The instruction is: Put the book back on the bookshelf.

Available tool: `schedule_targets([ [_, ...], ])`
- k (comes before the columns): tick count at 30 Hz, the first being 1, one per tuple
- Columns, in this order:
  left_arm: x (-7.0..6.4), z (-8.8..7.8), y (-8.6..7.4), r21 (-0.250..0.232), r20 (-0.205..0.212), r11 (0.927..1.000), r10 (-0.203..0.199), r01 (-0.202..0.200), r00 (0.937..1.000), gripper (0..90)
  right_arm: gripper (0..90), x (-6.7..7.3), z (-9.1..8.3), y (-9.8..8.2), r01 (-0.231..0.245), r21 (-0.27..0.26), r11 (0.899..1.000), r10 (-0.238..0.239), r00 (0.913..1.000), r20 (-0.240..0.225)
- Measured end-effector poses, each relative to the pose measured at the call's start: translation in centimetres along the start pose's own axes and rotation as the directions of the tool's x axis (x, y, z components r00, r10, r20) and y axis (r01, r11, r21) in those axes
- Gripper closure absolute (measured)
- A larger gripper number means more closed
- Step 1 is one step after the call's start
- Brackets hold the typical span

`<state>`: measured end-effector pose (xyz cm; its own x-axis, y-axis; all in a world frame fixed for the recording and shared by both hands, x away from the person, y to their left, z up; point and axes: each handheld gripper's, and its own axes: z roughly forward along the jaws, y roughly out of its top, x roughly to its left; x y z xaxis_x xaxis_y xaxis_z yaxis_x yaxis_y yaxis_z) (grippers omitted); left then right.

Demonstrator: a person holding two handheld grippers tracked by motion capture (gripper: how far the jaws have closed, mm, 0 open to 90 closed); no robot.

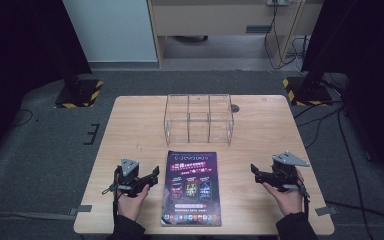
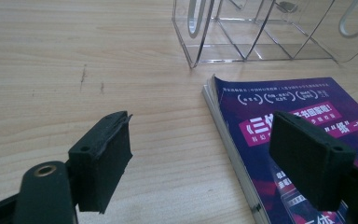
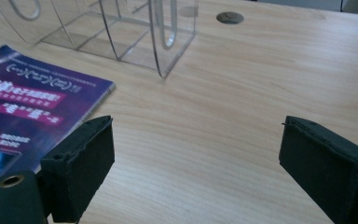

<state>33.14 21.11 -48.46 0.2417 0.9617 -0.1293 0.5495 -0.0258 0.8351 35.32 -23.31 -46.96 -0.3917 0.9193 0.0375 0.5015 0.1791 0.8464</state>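
High view has your left gripper and right gripper flanking the magazine, jaws wide, nothing held, so you're lining up the grab next.

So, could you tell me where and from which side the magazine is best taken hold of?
Probably by its long left edge, from the left. The magazine lies flat on the table, so only its edges offer a hold. In the left gripper view that edge shows a stack of pages close by the open left hand-held gripper, one jaw already over the cover.
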Motion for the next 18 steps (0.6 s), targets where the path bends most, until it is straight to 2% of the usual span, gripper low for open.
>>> schedule_targets([
  [5, -0.6, 0.1, 0.5, -0.005, 0.004, 1.0, -0.002, 0.002, 1.0, 21.0, 10.3, 1.1, -0.1, 1.5, 0.018, -0.026, 0.999, -0.018, 0.9997, -0.016],
  [8, -1.0, 0.4, 0.3, -0.001, 0.015, 1.0, -0.01, 0.01, 0.9998, 22.8, 10.3, 2.0, -0.1, 2.2, 0.019, -0.043, 0.999, -0.021, 0.9988, -0.045],
  [11, -1.5, 0.7, 0.0, 0.013, 0.019, 0.9999, 0.001, -0.002, 0.9998, 23.7, 10.3, 2.5, 0.0, 2.3, 0.028, -0.048, 0.998, -0.03, 0.9981, -0.054],
  [18, -2.0, 1.4, -0.8, 0.045, 0.039, 0.999, -0.004, 0.002, 0.9992, 26.8, 10.3, 3.9, 1.0, 2.0, 0.033, -0.038, 0.999, -0.036, 0.9957, -0.085],
])
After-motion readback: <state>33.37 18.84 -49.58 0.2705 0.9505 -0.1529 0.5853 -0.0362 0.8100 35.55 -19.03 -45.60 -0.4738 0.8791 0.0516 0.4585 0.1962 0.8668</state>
